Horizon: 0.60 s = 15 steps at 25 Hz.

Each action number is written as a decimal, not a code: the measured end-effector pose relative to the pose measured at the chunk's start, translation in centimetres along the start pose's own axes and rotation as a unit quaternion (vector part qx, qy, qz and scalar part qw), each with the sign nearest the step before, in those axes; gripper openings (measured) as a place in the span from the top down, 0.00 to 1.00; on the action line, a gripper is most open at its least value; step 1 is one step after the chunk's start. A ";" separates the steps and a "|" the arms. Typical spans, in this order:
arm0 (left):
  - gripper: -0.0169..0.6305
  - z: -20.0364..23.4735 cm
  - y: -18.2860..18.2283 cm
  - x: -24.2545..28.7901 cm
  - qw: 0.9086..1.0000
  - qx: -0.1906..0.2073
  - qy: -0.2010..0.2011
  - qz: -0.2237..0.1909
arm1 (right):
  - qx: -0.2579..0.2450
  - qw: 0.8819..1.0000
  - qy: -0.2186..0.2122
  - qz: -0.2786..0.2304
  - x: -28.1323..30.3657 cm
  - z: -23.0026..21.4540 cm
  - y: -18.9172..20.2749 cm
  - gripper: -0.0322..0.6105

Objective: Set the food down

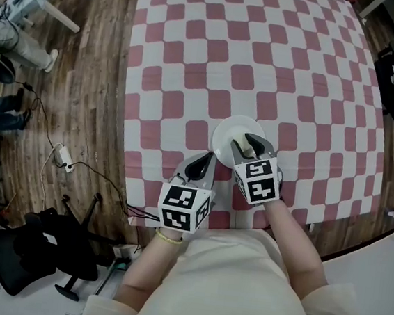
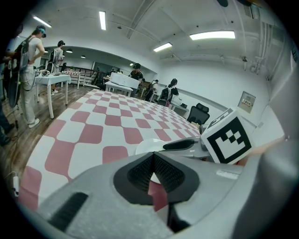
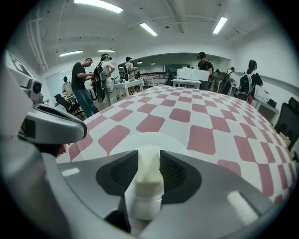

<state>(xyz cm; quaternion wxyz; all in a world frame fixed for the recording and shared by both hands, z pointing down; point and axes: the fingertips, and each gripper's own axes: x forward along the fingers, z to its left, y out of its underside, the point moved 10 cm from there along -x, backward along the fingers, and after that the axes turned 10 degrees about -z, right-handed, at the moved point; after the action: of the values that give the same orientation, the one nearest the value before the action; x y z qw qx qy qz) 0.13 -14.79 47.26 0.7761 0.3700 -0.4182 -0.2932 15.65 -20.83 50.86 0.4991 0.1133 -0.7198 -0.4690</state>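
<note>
right claw (image 3: 148,155): pinching the pale food (image 3: 145,179) upright between its pads, probably so it goes down level.
food: in that claw, over the white plate (image 3: 140,140) just ahead and below; whether it touches is unclear.
left claw (image 2: 153,158): pressed together, carrying nothing, beside the right claw, short of the plate.
bench (image 1: 264,48): checked cloth stretching ahead.

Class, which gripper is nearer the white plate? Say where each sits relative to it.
Right. The right gripper is over the white plate, shut on a pale food piece. The left gripper sits off the plate's near-left edge, over the tablecloth.
</note>
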 end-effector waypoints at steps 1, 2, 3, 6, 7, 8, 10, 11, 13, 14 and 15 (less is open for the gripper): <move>0.97 0.0 0.0 0.0 1.000 0.000 0.001 0.000 | -0.001 1.000 0.001 0.000 0.0 0.0 0.0 0.72; 0.97 0.0 0.0 0.0 1.000 0.001 0.001 0.000 | -0.002 1.000 0.001 0.000 0.0 0.1 0.1 0.72; 0.97 0.0 0.0 -0.1 1.000 0.002 0.002 -0.001 | -0.003 1.000 0.003 0.000 0.0 0.1 0.1 0.72; 0.97 0.1 0.0 -0.2 1.000 0.003 0.002 -0.001 | -0.008 1.000 0.005 -0.002 -0.1 0.2 0.1 0.72; 0.97 0.2 -0.1 -0.3 1.000 0.003 0.002 -0.002 | -0.008 1.000 0.005 -0.003 -0.1 0.2 0.1 0.72; 0.97 0.2 -0.1 -0.4 1.000 0.004 0.002 -0.003 | -0.008 1.000 0.006 -0.003 -0.1 0.2 0.1 0.72; 0.97 0.2 -0.2 -0.5 1.000 0.005 0.003 -0.004 | -0.007 1.000 0.009 -0.002 -0.2 0.2 0.1 0.72; 0.97 0.2 -0.2 -0.6 1.000 0.005 0.003 -0.004 | -0.006 1.000 0.011 -0.002 -0.2 0.2 0.1 0.72; 0.97 0.1 -0.2 -0.7 1.000 0.006 0.004 -0.004 | -0.006 1.000 0.014 -0.006 -0.4 0.3 0.0 0.72; 0.97 0.1 -0.3 -0.8 1.000 0.007 0.004 -0.004 | -0.006 1.000 0.014 -0.008 -0.5 0.3 0.0 0.71; 0.97 0.0 -0.3 -0.9 1.000 0.008 0.004 -0.004 | -0.006 1.000 0.015 -0.010 -0.7 0.3 -0.1 0.71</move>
<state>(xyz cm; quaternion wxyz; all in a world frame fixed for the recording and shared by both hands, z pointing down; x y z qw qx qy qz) -0.36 -14.28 46.69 0.7740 0.3786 -0.4156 -0.2912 15.66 -20.26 50.37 0.5056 0.1242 -0.7081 -0.4770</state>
